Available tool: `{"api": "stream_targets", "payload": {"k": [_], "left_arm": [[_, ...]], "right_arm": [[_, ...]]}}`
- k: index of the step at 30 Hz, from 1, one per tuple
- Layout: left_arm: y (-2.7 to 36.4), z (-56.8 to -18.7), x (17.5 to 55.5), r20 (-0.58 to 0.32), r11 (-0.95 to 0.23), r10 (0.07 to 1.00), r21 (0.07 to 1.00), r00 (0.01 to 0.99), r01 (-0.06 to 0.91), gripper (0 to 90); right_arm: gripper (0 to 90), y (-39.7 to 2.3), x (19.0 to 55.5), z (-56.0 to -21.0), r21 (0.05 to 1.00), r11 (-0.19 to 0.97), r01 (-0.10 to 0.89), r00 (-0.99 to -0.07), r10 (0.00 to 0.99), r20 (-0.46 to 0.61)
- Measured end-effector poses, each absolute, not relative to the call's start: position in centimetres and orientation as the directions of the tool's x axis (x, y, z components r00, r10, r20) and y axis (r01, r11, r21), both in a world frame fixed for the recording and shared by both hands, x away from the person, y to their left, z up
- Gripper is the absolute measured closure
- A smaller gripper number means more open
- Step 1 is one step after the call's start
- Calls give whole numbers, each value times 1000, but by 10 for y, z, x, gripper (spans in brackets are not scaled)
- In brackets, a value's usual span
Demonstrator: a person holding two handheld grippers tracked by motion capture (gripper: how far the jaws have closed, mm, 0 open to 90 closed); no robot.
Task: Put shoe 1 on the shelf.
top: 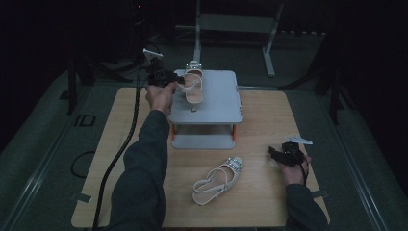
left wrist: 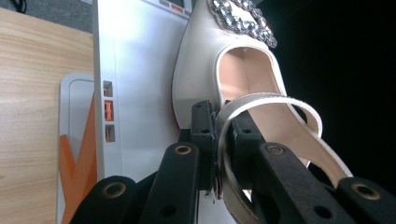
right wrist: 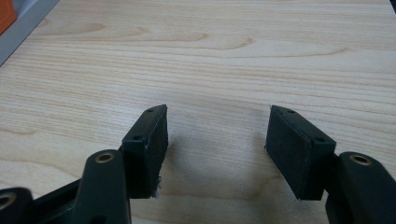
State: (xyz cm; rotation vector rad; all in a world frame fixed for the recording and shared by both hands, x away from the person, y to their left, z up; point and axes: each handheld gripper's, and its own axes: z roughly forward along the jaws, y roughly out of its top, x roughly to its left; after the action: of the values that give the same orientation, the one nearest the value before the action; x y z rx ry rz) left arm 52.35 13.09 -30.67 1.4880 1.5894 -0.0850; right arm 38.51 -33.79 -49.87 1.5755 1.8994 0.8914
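Left gripper (top: 177, 86) clamped on sandal (top: 193, 85) strap at stand's (top: 216, 103) far-left corner; thin strap may slip, tipping sandal.

Right gripper (right wrist: 217, 149): two black jaws rising from the lower edge, standing well apart with bare wood between them. Left finger (right wrist: 147, 149): flat rectangular pad, inner face turned toward the gap, two small screw holes on its outer edge, a whitish fleck at its lower corner. Right finger (right wrist: 294, 151): matching pad, angled inward, grey edge along its inner face. Brass-coloured pivot rivets on the linkage behind each finger. Wooden tabletop (right wrist: 224, 60): pale, grained, running ahead of and beneath both fingers. Grey base edge (right wrist: 25, 30): far beyond the left finger, upper left corner, with an orange piece (right wrist: 5, 14) beside it.
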Motion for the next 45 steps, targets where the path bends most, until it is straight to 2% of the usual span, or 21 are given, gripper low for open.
{"api": "stream_targets", "payload": {"k": [9,12,22,35,36,39,45], "left_arm": [[130,-309,529,-598,196,776,533,203,823,836],[126,-305,531,-553,146,800,554,232,819,835],[122,-306,534,-557,140,791,566,251,812,823],[116,-303,528,-535,205,825,583,181,786,825],[116,-303,528,-542,210,819,588,187,781,809],[117,-302,528,-566,220,797,598,212,771,682],[117,-302,525,-550,205,803,617,230,759,575]], "right_arm": [[387,-340,385,-499,757,107,644,-192,981,24],[388,-339,385,-499,757,108,644,-192,981,23],[387,-341,385,-499,757,103,645,-190,981,28],[387,-342,385,-499,759,91,645,-180,983,35],[388,-342,385,-499,759,89,645,-178,983,36],[387,-342,385,-499,760,86,644,-175,984,38],[387,-341,385,-499,759,90,645,-177,984,33]]}}
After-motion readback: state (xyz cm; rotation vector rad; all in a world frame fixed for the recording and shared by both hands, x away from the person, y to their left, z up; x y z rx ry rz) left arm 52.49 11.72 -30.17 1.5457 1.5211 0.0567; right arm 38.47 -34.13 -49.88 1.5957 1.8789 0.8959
